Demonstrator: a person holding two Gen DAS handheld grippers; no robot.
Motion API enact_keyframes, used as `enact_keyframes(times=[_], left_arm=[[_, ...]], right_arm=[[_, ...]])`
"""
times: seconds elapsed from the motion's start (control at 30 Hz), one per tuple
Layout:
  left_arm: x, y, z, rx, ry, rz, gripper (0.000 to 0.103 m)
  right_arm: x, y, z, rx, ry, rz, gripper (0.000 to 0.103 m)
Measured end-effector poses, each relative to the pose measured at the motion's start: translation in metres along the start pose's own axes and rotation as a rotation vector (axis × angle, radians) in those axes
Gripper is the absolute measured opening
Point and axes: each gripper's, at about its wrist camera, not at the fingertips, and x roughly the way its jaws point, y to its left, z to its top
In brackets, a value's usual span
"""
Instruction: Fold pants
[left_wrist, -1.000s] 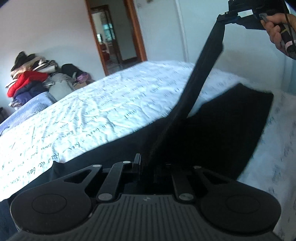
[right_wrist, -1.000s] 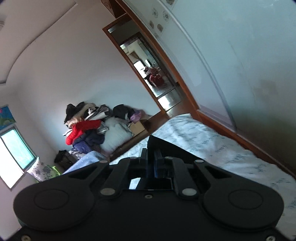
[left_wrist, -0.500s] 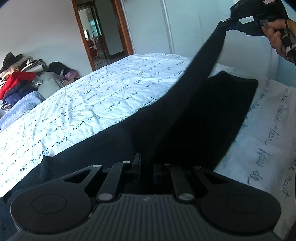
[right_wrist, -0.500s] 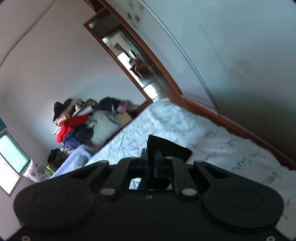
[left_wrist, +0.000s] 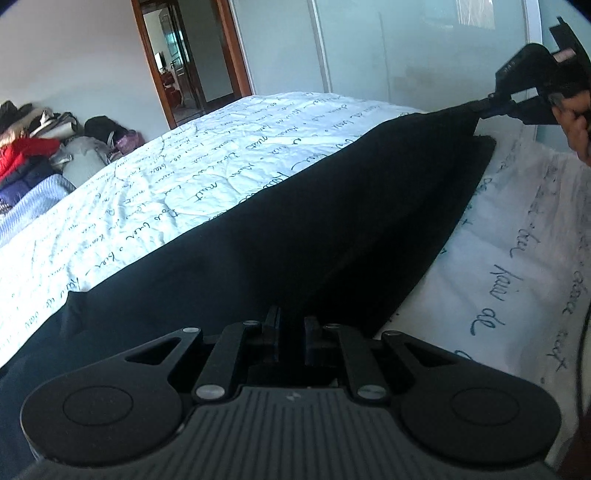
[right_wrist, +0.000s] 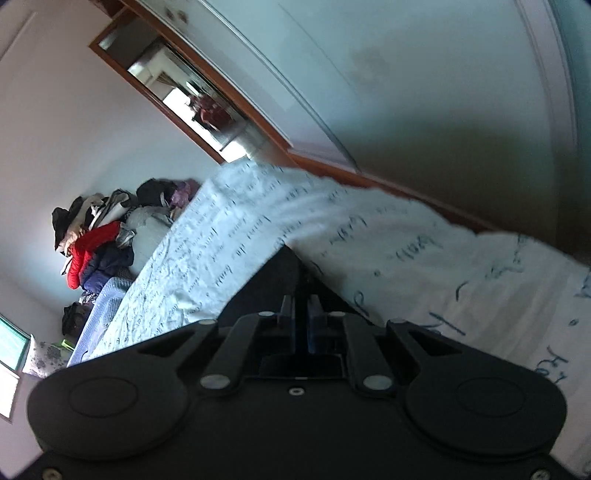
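Black pants (left_wrist: 332, 229) stretch lengthwise along the bed (left_wrist: 221, 166) between the left gripper (left_wrist: 290, 328) and right gripper (left_wrist: 480, 107), both sets of fingers pinching cloth.

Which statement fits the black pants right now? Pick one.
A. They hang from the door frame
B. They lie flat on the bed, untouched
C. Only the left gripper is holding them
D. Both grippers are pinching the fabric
D: the left gripper is shut on the black pants, and the right gripper pinches their far corner above the bed.
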Motion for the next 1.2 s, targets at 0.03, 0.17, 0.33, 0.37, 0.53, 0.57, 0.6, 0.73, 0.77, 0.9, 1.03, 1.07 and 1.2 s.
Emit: enact_keyframes(times=[0.03,0.17,0.33,0.37,0.53,0.57,0.6,0.73,0.77,0.9,1.03,1.07,1.2], left_arm=[[0.000,-0.001,-0.001,0.001,0.002,-0.005,0.014],[-0.002,-0.009,-0.005,0.029,0.002,-0.012,0.013],[-0.001,-0.007,-0.005,0.020,0.001,-0.014,0.014],[0.000,-0.006,-0.004,0.016,0.003,-0.012,0.014],[0.005,-0.007,0.000,0.031,-0.003,0.025,0.022],[0.006,-0.008,0.000,0.040,-0.003,0.037,0.022],[0.007,-0.009,0.000,0.048,-0.003,0.047,0.024],[0.014,-0.014,0.000,0.092,-0.011,0.083,0.035],[0.016,-0.016,0.000,0.105,-0.014,0.093,0.035],[0.017,-0.019,0.000,0.129,-0.022,0.101,0.033],[0.014,-0.011,0.000,0.086,-0.015,0.044,0.018],[0.013,-0.010,0.000,0.078,-0.016,0.038,0.016],[0.004,-0.008,-0.003,0.072,-0.023,0.007,0.010]], right_arm=[[-0.002,-0.001,0.000,-0.008,-0.009,-0.020,0.007],[-0.002,-0.014,-0.003,0.013,0.000,-0.059,0.007],[0.001,-0.020,-0.009,0.044,0.041,-0.013,0.016],[0.004,-0.017,-0.010,0.054,0.041,-0.003,0.033],[0.014,-0.003,-0.013,0.032,0.050,-0.034,0.051],[0.017,-0.002,-0.014,0.035,0.055,-0.038,0.051],[0.019,-0.002,-0.014,0.039,0.061,-0.040,0.051],[0.033,-0.006,-0.018,0.095,0.084,-0.017,0.051],[0.037,-0.007,-0.019,0.098,0.082,-0.021,0.049],[0.046,-0.007,-0.018,0.113,0.056,-0.052,0.017],[0.033,-0.005,-0.021,0.098,0.021,-0.050,0.008],[0.028,-0.005,-0.021,0.090,0.016,-0.050,0.008],[0.011,-0.012,-0.024,0.081,0.005,-0.059,0.007]])
